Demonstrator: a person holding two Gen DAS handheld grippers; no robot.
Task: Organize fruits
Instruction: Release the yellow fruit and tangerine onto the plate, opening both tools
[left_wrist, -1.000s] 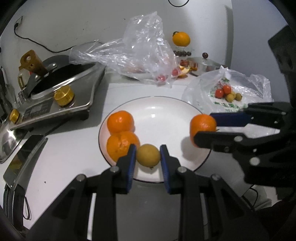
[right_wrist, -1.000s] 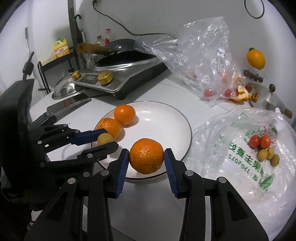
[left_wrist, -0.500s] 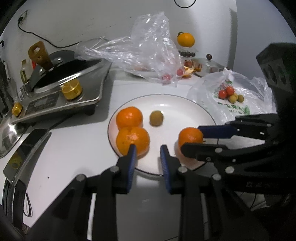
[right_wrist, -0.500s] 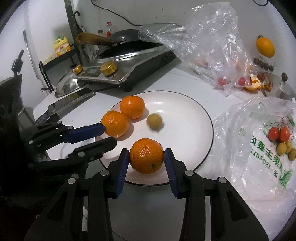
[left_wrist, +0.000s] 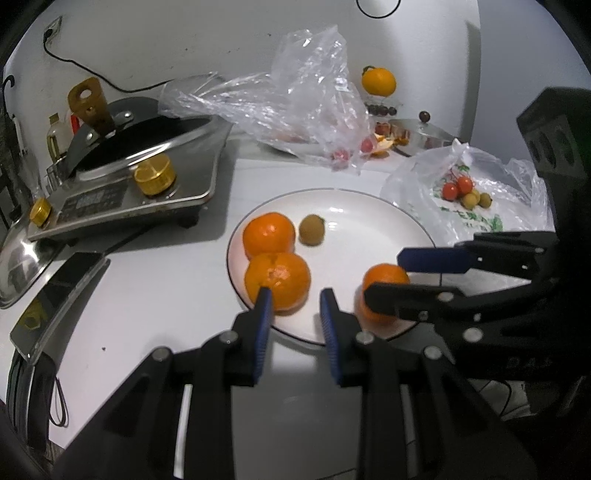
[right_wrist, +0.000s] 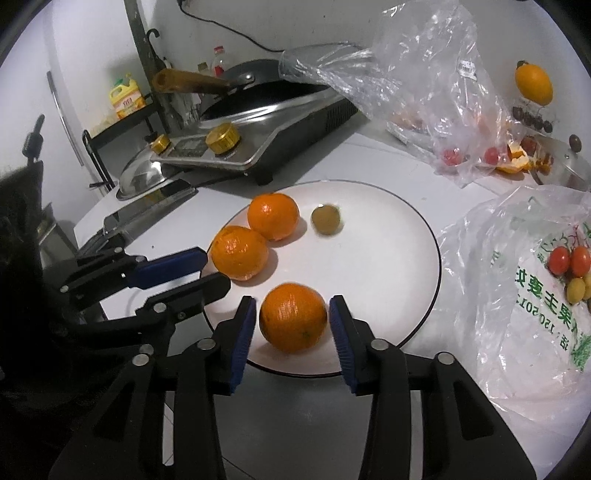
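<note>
Releasing the orange onto the plate is the step in hand, judged from how the fruit and jaws stand.

Left wrist view: the left gripper hangs over the near rim of the white plate with its blue pads drawn close together and nothing between them. Two oranges sit touching at the plate's left side, and a small yellow-green fruit lies just right of the far one. At the right, the right gripper reaches in with the third orange between its fingers. Keep the left gripper clear of the nearest orange while the release finishes.

Right wrist view: the right gripper straddles the orange, which rests on the near part of the plate. Its jaws are opening; a narrow gap shows on each side and neither pad presses on the peel. Let the pads spread evenly, then lift straight away so neither pad drags the fruit, which could roll toward the near rim. The printed bag at the right holds cherry tomatoes and small yellow fruits, probably next to be moved.
</note>
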